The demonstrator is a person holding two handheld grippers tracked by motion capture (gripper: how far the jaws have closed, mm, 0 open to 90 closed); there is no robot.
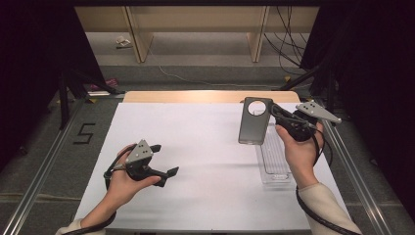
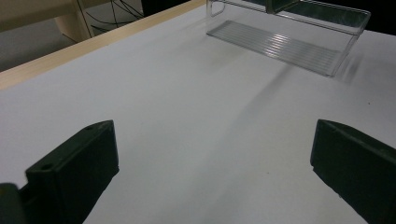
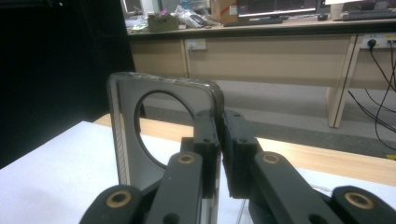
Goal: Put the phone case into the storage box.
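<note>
White rectangular surface (image 1: 205,161), light wooden strip along far edge. Clear ribbed plastic rectangular tray (image 1: 273,161) lies directly on surface near right edge, long side parallel to that edge, about midway between near and far edges.

Your phone case (image 1: 255,120) stands upright at the far end of the clear tray (image 1: 274,161), which lies on the table's (image 1: 205,161) right side.
</note>
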